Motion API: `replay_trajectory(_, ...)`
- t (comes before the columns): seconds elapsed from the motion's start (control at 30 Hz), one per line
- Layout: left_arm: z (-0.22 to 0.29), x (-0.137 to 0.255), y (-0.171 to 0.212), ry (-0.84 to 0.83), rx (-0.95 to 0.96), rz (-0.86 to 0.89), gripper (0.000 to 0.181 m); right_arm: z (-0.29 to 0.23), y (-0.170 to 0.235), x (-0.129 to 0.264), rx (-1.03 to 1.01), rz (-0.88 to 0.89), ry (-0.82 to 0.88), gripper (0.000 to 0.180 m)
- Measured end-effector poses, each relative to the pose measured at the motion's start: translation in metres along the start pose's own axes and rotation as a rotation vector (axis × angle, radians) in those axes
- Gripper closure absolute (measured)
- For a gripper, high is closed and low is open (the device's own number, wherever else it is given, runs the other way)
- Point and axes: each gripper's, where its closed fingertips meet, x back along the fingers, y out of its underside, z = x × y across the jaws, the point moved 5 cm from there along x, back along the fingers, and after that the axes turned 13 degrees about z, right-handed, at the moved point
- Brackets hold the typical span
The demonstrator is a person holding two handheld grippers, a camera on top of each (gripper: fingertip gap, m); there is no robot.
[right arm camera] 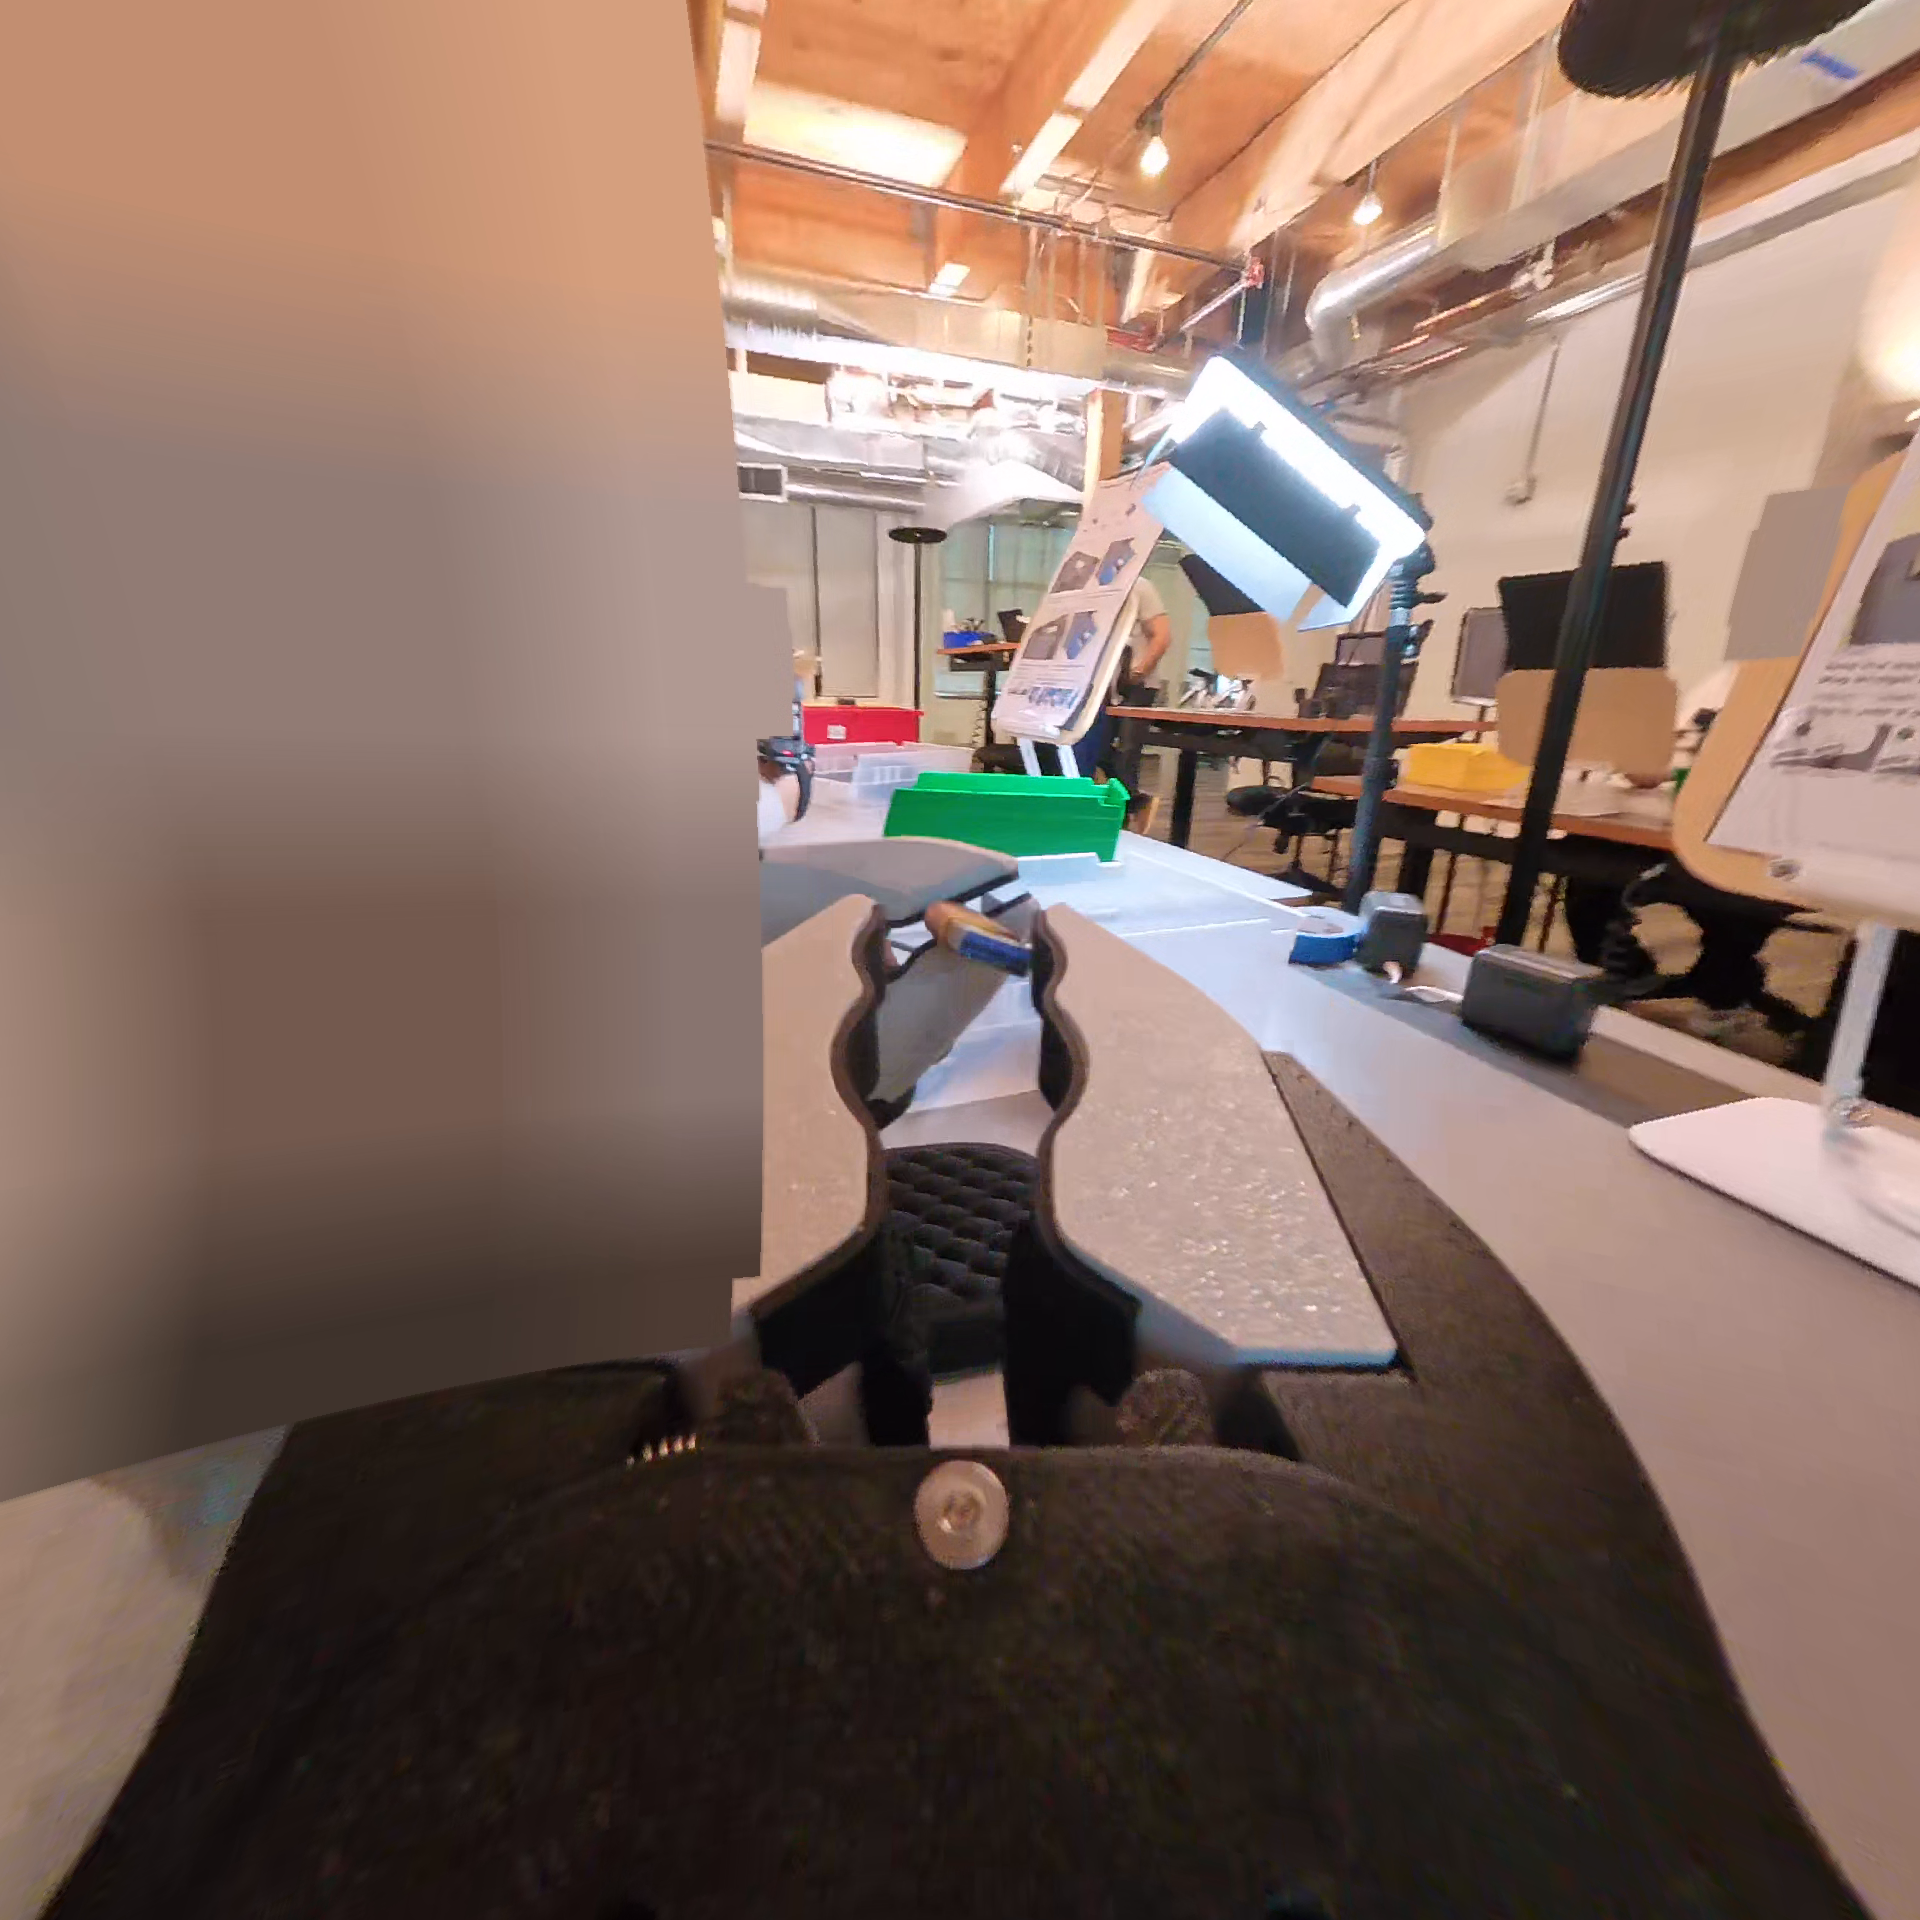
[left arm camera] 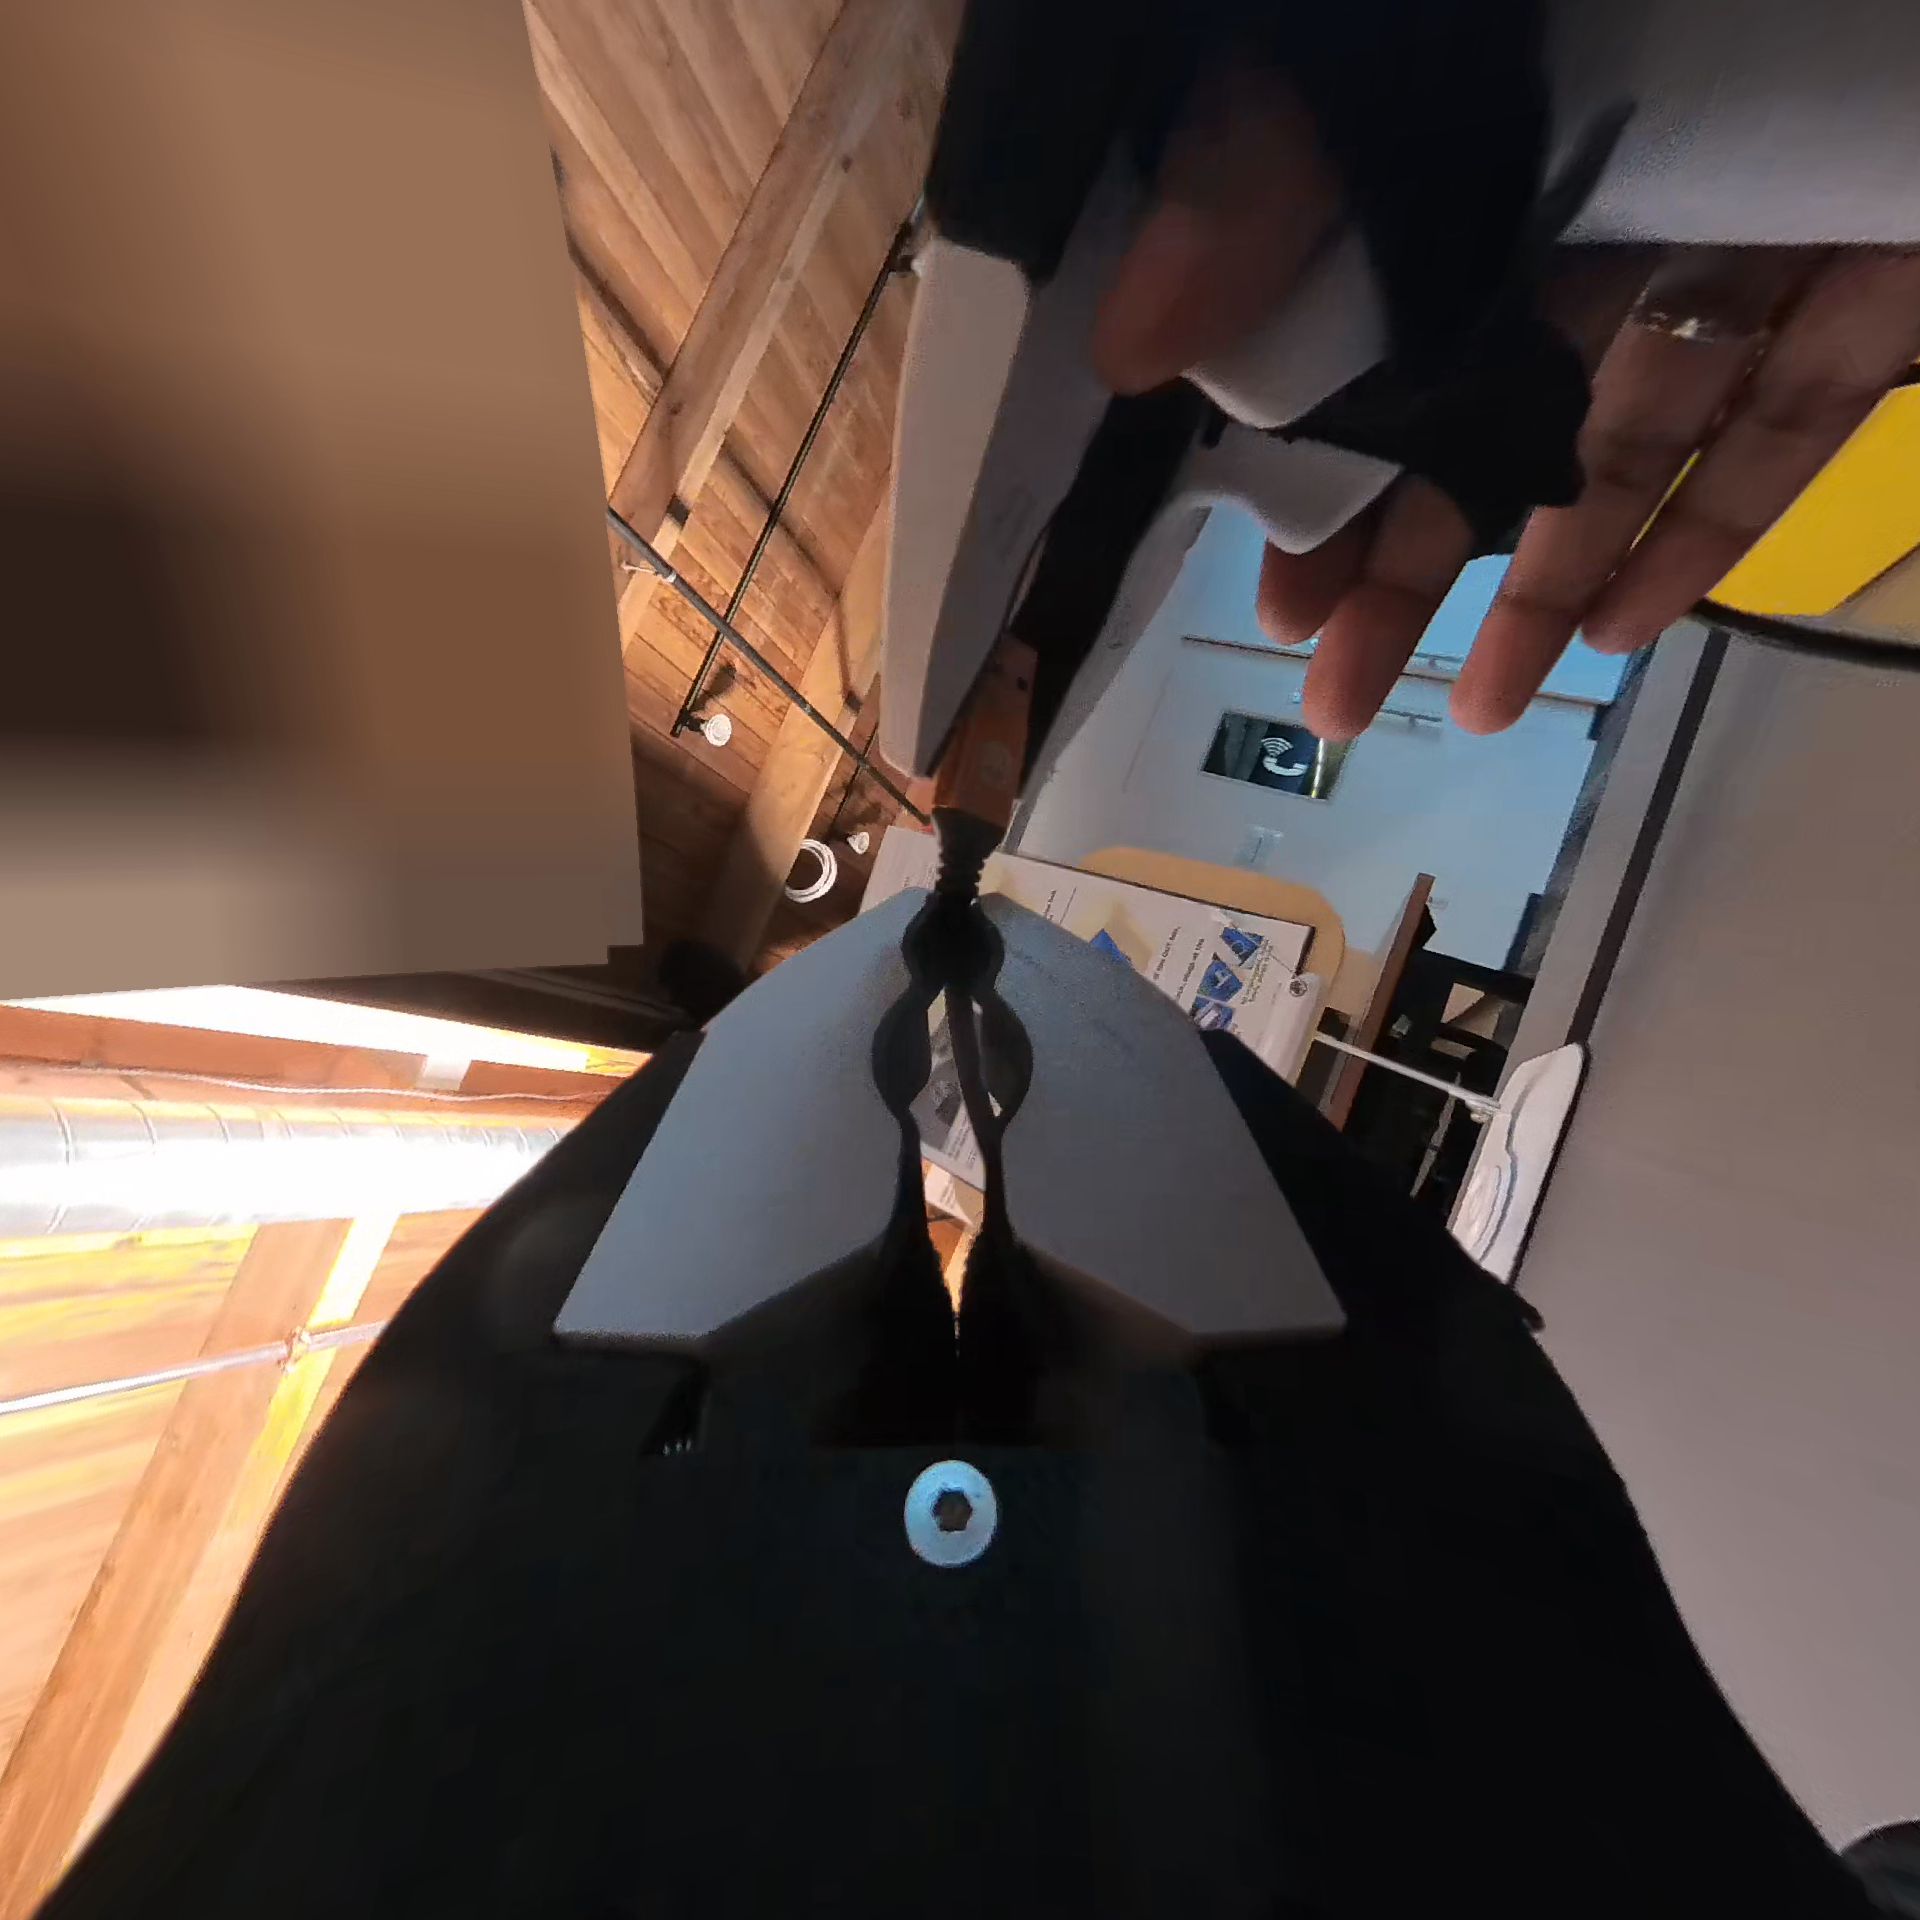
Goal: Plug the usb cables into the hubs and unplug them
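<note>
The left hand-held gripper points upward toward the ceiling, its grey fingers nearly together and pinching a thin black cable that runs up between the tips. Just past those tips the cable ends in an orange USB plug, which is pinched between the grey fingers of the right hand-held gripper coming in from above. A person's hand in a black fingerless glove holds that gripper with the fingers spread.

In the right wrist view the right hand-held gripper stands narrow but not fully closed. Beyond its tips lies a tan and blue plug-shaped piece, next to the other gripper's grey fingers; whether the tips grip it cannot be told from this view. No hub can be made out in either view.

The counter is pale grey with a darker strip along its far side. On it stand a green plastic bin, a roll of blue tape, a dark grey box-shaped device and the white base of a stand carrying a printed sheet. A lit panel lamp on a black pole tilts over the counter.

The room is an open workshop with a timber-beam ceiling, silver ducts, white walls and further tables with monitors behind.
</note>
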Motion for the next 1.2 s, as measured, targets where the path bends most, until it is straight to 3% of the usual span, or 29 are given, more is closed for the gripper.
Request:
replay_trajectory(0.07,0.001,0.000,0.001,0.002,0.001,0.001,0.177,0.002,0.002,0.002,-0.024,-0.018,-0.008,0.165)
replay_trajectory(0.2,0.010,-0.002,0.001,0.083,0.124,0.020,0.176,0.006,0.004,0.008,0.042,-0.036,-0.009,0.165)
replay_trajectory(0.23,0.011,-0.004,0.001,0.129,0.265,0.039,0.174,0.006,0.003,0.010,0.094,-0.029,-0.033,0.165)
replay_trajectory(0.3,0.012,-0.004,0.002,0.256,0.664,0.046,0.154,0.003,0.001,0.017,0.206,-0.035,-0.099,0.164)
replay_trajectory(0.37,0.011,0.005,-0.009,0.504,1.131,0.146,0.133,-0.004,0.001,0.024,0.336,-0.061,-0.197,0.164)
replay_trajectory(0.43,0.001,0.016,-0.021,0.636,1.475,0.333,0.135,-0.011,-0.001,0.029,0.407,-0.048,-0.278,0.165)
replay_trajectory(0.47,-0.005,0.018,-0.021,0.613,1.548,0.393,0.143,-0.015,-0.003,0.030,0.403,-0.023,-0.319,0.165)
replay_trajectory(0.57,-0.011,0.013,-0.015,0.452,1.561,0.438,0.157,-0.019,-0.004,0.033,0.385,0.019,-0.375,0.165)
replay_trajectory(0.7,-0.003,0.018,-0.023,0.573,1.556,0.459,0.158,-0.021,0.000,0.034,0.349,0.043,-0.426,0.165)
replay_trajectory(0.97,0.005,0.019,-0.035,0.663,1.466,0.450,0.158,-0.026,0.007,0.032,0.338,0.032,-0.478,0.165)
replay_trajectory(1.2,0.004,0.020,-0.038,0.692,1.558,0.494,0.164,-0.029,0.007,0.033,0.343,0.042,-0.504,0.165)
